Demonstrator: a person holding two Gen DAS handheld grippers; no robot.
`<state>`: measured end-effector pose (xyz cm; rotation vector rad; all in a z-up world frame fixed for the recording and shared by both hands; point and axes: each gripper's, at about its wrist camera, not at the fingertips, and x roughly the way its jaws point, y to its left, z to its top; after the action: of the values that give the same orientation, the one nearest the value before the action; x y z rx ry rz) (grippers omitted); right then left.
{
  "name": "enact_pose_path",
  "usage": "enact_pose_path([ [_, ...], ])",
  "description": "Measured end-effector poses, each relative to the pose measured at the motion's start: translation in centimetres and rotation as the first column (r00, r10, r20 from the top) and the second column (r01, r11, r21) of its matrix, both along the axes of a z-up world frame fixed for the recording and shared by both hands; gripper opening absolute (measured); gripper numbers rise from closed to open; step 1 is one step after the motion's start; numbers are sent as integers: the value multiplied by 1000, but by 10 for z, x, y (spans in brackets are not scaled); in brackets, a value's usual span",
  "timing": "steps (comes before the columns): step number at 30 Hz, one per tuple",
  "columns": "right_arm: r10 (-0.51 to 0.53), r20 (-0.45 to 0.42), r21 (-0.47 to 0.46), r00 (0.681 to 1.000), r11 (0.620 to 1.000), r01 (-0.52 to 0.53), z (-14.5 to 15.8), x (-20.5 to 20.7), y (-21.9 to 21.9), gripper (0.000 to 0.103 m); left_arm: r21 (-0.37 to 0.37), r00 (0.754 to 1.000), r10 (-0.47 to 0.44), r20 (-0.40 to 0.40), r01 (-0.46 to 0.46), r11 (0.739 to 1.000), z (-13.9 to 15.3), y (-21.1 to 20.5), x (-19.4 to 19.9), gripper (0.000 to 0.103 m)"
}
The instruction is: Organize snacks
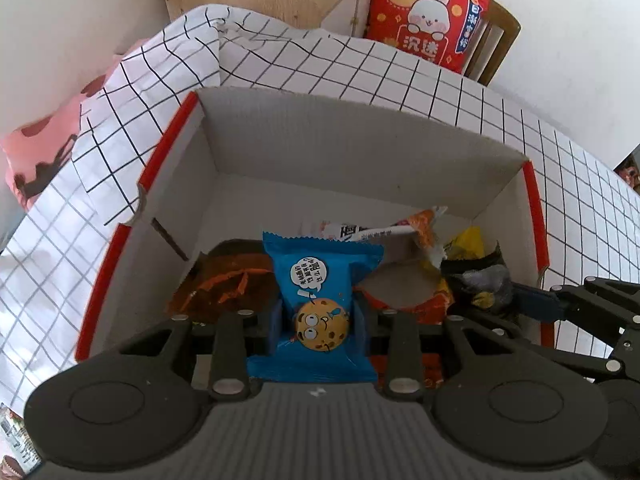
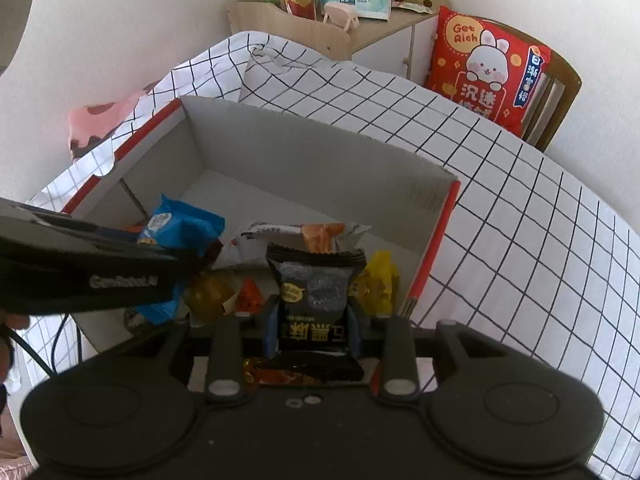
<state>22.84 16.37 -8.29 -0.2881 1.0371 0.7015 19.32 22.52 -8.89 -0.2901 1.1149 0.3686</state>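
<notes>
Around both held packets, loose snacks crowding the box.

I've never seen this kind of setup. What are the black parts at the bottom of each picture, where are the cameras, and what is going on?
There is no robot: a person holds a two-finger gripper in each hand, with a fisheye camera on each looking along its fingers. The left gripper is shut on a blue cookie packet. The right gripper is shut on a black snack packet. Both hang over an open cardboard box holding other wrapped snacks, on a checked tablecloth.
</notes>
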Motion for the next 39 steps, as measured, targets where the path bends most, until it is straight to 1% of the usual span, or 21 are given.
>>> enact_pose_path([
  [6, 3, -4, -9, 1000, 1000, -3, -3, 0, -1, 36, -10, 1000, -5, 7, 5, 1000, -4, -2, 0, 36],
  [10, 2, -5, -7, 1000, 1000, -2, -3, -1, -2, 37, -19, 1000, 15, 2, -14, 1000, -6, 0, -3, 43],
  [13, -2, -8, 2, 1000, 1000, 2, 0, -3, -5, 40, -10, 1000, 19, 12, -19, 1000, -4, 0, -7, 45],
  [16, -4, -8, 22, 1000, 1000, 4, 4, -7, -9, 45, -7, 999, 23, 35, -23, 1000, 2, 1, -14, 52],
  [17, -6, -4, 26, 1000, 1000, 6, 6, -8, -10, 49, -3, 999, 24, 43, -24, 1000, 4, 1, -16, 54],
  [18, -7, 0, 32, 1000, 999, 7, 8, -10, -12, 53, 4, 998, 24, 50, -24, 1000, 7, 0, -18, 55],
  [21, -11, 4, 56, 1000, 998, 11, 16, -14, -17, 58, 25, 997, 20, 71, -21, 999, 15, -2, -26, 55],
  [22, -13, 5, 65, 1000, 998, 12, 19, -16, -19, 60, 26, 997, 21, 80, -23, 999, 19, -2, -29, 55],
  [24, -11, 13, 91, 1000, 996, 10, 28, -20, -23, 66, 25, 995, 25, 101, -27, 999, 26, -2, -36, 55],
  [28, 0, 28, 143, 1000, 990, -4, 45, -30, -33, 73, 23, 989, 34, 141, -38, 999, 40, -4, -50, 61],
  [29, 4, 35, 155, 999, 988, -10, 50, -33, -35, 75, 24, 987, 35, 155, -40, 999, 44, -5, -54, 62],
  [30, 6, 45, 171, 999, 985, -14, 55, -37, -39, 79, 27, 986, 35, 165, -40, 999, 48, -6, -58, 62],
  [33, 9, 75, 209, 997, 978, -24, 69, -48, -47, 84, 34, 981, 33, 193, -41, 999, 58, -10, -69, 62],
  [35, 10, 101, 227, 995, 973, -33, 79, -56, -53, 86, 44, 976, 30, 216, -40, 998, 66, -13, -76, 67],
  [38, 21, 134, 261, 991, 964, -56, 92, -66, -62, 94, 54, 968, 22, 251, -37, 998, 77, -20, -86, 68],
  [39, 19, 139, 271, 990, 961, -56, 95, -69, -65, 94, 58, 966, 20, 257, -36, 998, 79, -22, -88, 68],
])
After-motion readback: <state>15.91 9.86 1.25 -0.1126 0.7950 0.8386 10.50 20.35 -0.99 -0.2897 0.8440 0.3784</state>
